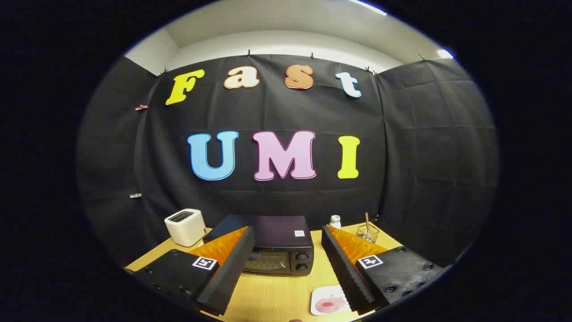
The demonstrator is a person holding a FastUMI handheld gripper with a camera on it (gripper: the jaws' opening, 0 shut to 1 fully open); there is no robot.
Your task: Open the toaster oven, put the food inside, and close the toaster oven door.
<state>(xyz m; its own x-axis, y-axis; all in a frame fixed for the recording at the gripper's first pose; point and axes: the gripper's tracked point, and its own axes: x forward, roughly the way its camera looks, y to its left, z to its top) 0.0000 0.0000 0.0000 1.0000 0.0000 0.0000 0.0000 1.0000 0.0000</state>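
Note:
A black toaster oven (282, 250) stands on the wooden table (272, 295), straight ahead of my fingers, with its glass door shut and two knobs on its right side. My gripper (286, 237) is open, its two fingers spread wide with nothing between them, and it hovers above the table short of the oven. The left finger covers part of the oven's door. Near the inner edge of the right finger (346, 268) lies a white plate (330, 300) carrying a round pinkish piece of food (330, 306).
A white pop-up toaster (185, 227) stands at the back left of the table. Behind the right finger are a small white bottle (335, 221) and a wire holder with a wooden stick (368, 230). Black cloth walls close the booth behind.

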